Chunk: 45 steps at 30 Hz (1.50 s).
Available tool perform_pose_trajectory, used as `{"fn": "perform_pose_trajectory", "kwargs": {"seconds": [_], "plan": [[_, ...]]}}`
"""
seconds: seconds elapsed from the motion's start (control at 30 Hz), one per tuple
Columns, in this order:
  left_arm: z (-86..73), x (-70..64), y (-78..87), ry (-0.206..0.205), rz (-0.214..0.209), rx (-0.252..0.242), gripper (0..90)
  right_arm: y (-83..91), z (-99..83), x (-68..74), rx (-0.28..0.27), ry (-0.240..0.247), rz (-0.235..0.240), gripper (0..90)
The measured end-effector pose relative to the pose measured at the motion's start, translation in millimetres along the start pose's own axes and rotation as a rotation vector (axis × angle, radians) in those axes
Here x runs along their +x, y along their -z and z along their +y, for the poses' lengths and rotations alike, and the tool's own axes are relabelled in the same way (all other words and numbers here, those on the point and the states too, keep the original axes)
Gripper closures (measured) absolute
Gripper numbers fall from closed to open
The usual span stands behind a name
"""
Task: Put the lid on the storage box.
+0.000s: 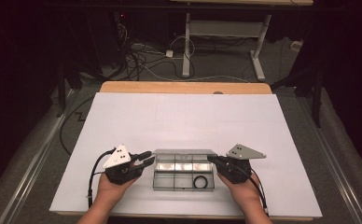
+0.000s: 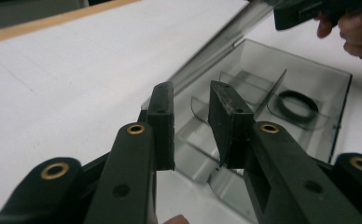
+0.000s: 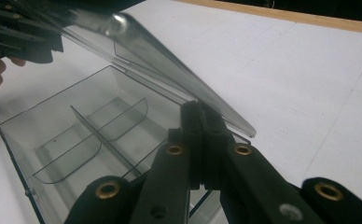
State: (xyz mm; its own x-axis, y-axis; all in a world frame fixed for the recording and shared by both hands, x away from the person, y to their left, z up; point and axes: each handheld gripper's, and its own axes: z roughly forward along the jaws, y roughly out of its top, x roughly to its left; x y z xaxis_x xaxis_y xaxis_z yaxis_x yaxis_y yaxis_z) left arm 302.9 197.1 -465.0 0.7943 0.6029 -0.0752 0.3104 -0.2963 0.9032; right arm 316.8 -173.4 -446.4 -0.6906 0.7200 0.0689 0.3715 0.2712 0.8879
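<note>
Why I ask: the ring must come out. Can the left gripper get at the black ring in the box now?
Probably yes: the lid is raised, the left gripper is open, and the black ring lies uncovered, though dividers stand between.

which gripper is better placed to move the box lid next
Right. The right gripper is already shut against the lid edge, while the left gripper sits open beside the box.
</note>
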Motion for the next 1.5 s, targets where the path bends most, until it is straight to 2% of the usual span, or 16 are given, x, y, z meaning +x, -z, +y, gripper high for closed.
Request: {"fn": "perform_pose_trajectory", "kwargs": {"seconds": [0.1, 0.17, 0.27, 0.4, 0.47, 0.6, 0.7, 1.1, 1.33, 1.5], "plan": [[-7.5, 0.4, 9.1, 0.019, 0.008, 0.01, 69.3, 1.1, -1.7, 1.0, -0.001, 0.001, 0.0, 90.0], [-11.7, 0.7, 13.9, 0.039, -0.002, 0.016, 70.3, 1.9, -3.0, 2.0, 0.001, 0.0, 0.004, 90.0], [-15.4, -1.9, 14.0, 0.063, -0.01, 0.032, 73.1, 2.5, -5.2, 3.6, 0.006, 0.001, 0.005, 90.0], [-14.2, -7.4, 10.8, 0.077, -0.048, 0.019, 84.2, 3.0, -7.7, 6.4, 0.009, 0.012, 0.003, 90.0], [-11.8, -10.8, 7.9, 0.068, -0.066, 0.023, 87.5, 3.8, -8.9, 7.8, 0.008, 0.013, 0.001, 90.0], [-8.9, -17.4, -0.8, 0.061, -0.091, 0.03, 87.6, 4.7, -12.4, 9.9, 0.011, 0.016, 0.004, 90.0], [-6.7, -21.6, -5.1, 0.045, -0.098, 0.032, 87.6, 5.3, -15.5, 11.3, 0.021, 0.023, 0.002, 90.0], [-6.6, -25.7, -8.7, 0.037, -0.116, 0.032, 87.5, 13.1, -23.2, 14.0, 0.038, 0.031, -0.006, 90.0], [-8.7, -27.6, -9.1, 0.026, -0.11, 0.044, 87.5, 23.4, -29.3, 4.6, 0.043, 0.015, -0.037, 90.0], [-10.8, -28.2, -7.4, 0.018, -0.097, 0.05, 87.5, 32.8, -38.1, -9.4, 0.054, -0.003, -0.096, 90.0]]}}
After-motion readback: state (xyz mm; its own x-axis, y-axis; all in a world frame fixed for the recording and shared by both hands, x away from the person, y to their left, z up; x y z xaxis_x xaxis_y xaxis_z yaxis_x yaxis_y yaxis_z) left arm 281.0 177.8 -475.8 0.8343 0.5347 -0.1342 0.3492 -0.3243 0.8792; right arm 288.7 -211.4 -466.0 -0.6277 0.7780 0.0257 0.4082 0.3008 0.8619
